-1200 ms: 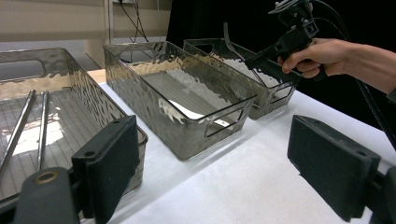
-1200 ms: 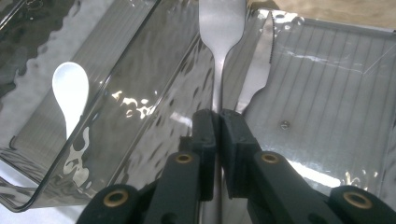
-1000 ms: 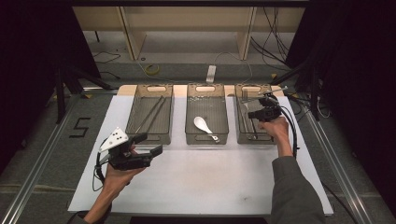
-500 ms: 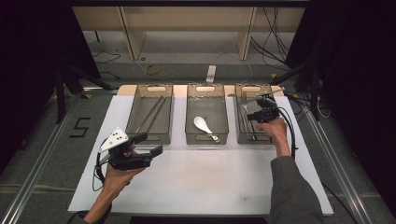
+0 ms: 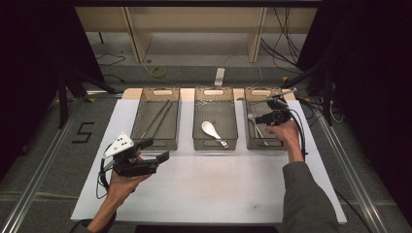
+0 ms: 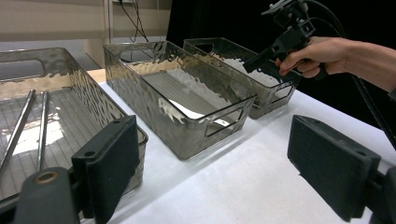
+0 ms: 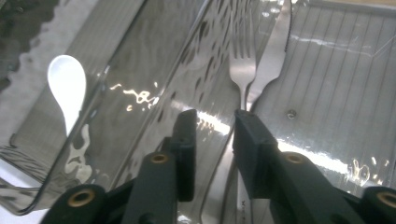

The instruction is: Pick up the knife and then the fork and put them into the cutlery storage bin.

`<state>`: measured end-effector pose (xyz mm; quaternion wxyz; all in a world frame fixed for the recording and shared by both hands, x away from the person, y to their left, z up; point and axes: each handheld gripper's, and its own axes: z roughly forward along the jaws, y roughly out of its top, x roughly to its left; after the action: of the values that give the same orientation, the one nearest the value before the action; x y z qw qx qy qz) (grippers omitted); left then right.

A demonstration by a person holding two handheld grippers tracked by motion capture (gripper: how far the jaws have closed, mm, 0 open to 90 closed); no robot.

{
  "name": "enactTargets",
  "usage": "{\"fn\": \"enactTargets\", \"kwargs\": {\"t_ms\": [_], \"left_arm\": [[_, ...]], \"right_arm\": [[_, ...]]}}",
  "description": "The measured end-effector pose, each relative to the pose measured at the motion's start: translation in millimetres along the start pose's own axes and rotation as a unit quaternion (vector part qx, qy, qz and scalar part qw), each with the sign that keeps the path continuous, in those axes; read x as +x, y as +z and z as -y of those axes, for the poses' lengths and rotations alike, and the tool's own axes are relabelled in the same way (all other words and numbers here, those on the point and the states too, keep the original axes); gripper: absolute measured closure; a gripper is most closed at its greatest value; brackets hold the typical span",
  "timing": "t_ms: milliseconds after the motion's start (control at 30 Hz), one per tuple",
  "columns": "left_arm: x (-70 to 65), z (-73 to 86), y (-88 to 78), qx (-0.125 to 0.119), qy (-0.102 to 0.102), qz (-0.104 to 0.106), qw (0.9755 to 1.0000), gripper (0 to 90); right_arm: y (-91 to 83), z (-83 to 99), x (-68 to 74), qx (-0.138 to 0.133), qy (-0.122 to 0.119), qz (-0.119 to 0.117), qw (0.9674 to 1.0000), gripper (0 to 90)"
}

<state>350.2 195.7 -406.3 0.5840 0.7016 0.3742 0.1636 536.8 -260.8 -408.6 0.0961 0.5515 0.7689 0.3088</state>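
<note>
My right gripper hangs over the right clear bin. Its jaws have just been opening and now stand a little apart in the right gripper view. No pad presses on anything. Below them a metal fork and a knife lie on the bin's floor, and the fork's handle runs under the right pad's tip. My left gripper is held above the white mat at the front left, jaws wide open and nothing between them. That gripper's view also catches the right gripper over the far bin.
Three clear grey bins stand in a row at the back of the mat. The left bin holds two thin metal rods. The middle bin holds a white spoon. Cables trail from both grippers.
Both hands stay where they were. The right gripper still hangs over the right bin, and the high view is too small to show its jaws.
</note>
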Motion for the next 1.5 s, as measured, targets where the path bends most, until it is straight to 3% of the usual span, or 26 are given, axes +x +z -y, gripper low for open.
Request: {"fn": "enactTargets", "kwargs": {"t_ms": [300, 533, 633, 767, 933, 1033, 1167, 1333, 1500], "left_arm": [[0.1, 0.2, 0.3, 0.002, 0.001, 0.001, 1.0000, 15.9], [0.3, 0.4, 1.2, 0.004, -0.003, 0.003, 1.0000, 15.9], [0.5, 0.3, 0.8, 0.004, -0.005, 0.005, 1.0000, 15.9], [1.2, 0.3, 1.0, 0.003, -0.011, 0.006, 0.9999, 15.9], [0.9, 0.4, 1.1, 0.004, -0.011, 0.007, 0.9999, 15.9], [1.2, 0.5, 1.3, 0.004, -0.011, 0.008, 0.9999, 15.9], [0.9, 0.5, 1.5, 0.006, -0.011, 0.010, 0.9999, 15.9], [0.9, 0.3, 1.2, 0.001, -0.014, 0.013, 0.9998, 15.9], [1.3, 0.2, 0.5, 0.000, -0.016, 0.016, 0.9997, 15.9]], "right_arm": [[-5.7, 1.2, 4.9, -0.002, -0.005, -0.021, 0.9998, 51.3], [-20.3, 9.3, 18.2, -0.042, -0.010, -0.041, 0.9982, 40.1], [-31.0, 15.3, 29.4, -0.078, -0.018, -0.055, 0.9952, 39.1], [-41.0, 22.1, 46.2, -0.099, -0.039, -0.064, 0.9923, 36.7], [-45.6, 28.2, 59.6, -0.111, -0.051, -0.076, 0.9895, 33.8], [-47.4, 32.4, 64.4, -0.123, -0.047, -0.095, 0.9867, 32.7], [-51.2, 39.1, 74.4, -0.135, -0.061, -0.102, 0.9836, 30.9], [-57.1, 48.1, 84.9, -0.169, -0.070, -0.118, 0.9759, 30.5], [-59.0, 55.4, 94.4, -0.174, -0.087, -0.127, 0.9726, 29.2]]}}
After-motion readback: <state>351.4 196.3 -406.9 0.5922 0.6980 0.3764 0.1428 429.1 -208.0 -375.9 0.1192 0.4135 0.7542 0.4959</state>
